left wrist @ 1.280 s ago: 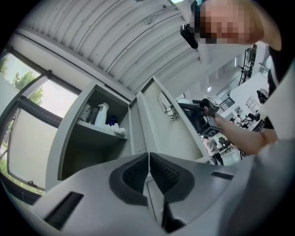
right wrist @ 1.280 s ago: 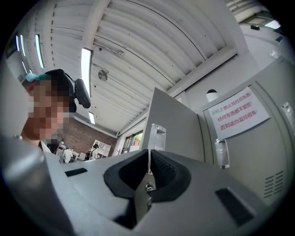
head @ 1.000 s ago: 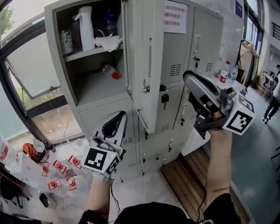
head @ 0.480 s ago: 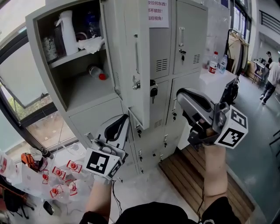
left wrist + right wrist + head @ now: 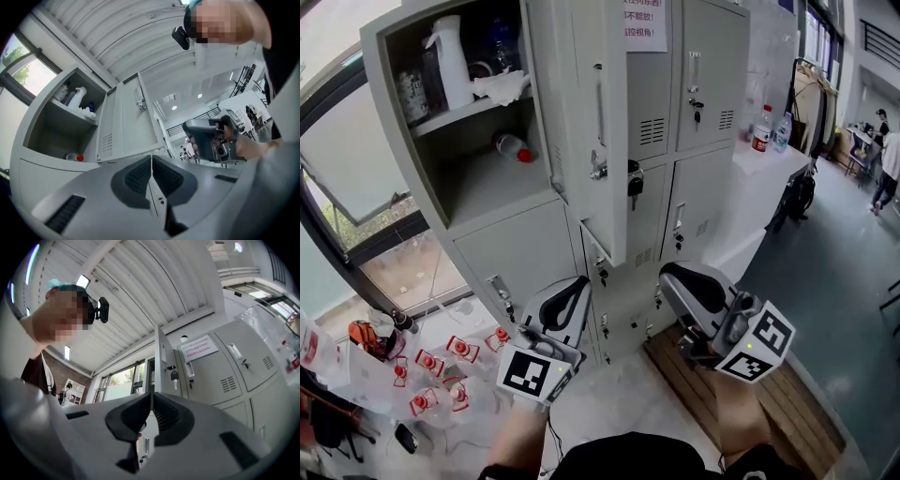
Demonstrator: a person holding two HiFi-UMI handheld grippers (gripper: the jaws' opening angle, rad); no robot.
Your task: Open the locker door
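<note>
The grey locker's upper-left door (image 5: pixel 598 122) stands swung wide open, edge toward me, with a key (image 5: pixel 634 184) hanging at its lock. The open compartment (image 5: pixel 483 183) holds a white spray bottle (image 5: pixel 450 61), a white cloth (image 5: pixel 502 86) and a red-capped bottle (image 5: pixel 514 147). My left gripper (image 5: pixel 577 289) is shut and empty, low in front of the lower lockers. My right gripper (image 5: pixel 680 278) is also shut and empty, below and to the right of the door, touching nothing. The left gripper view shows shut jaws (image 5: pixel 151 161) under the door (image 5: pixel 133 122). The right gripper view shows shut jaws (image 5: pixel 151 401) below the door's edge (image 5: pixel 161 364).
Closed locker doors (image 5: pixel 712 66) fill the right side, one bearing a paper notice (image 5: pixel 645 23). Several red-capped items (image 5: pixel 441 370) lie on the floor at left. A wooden pallet (image 5: pixel 773 403) lies at lower right. Bottles (image 5: pixel 766 128) stand on a white counter; a person (image 5: pixel 891 155) is far right.
My right gripper has dropped from beside the door's lower edge down to the level of the lower lockers. The left gripper has sunk slightly. The door stays open.
</note>
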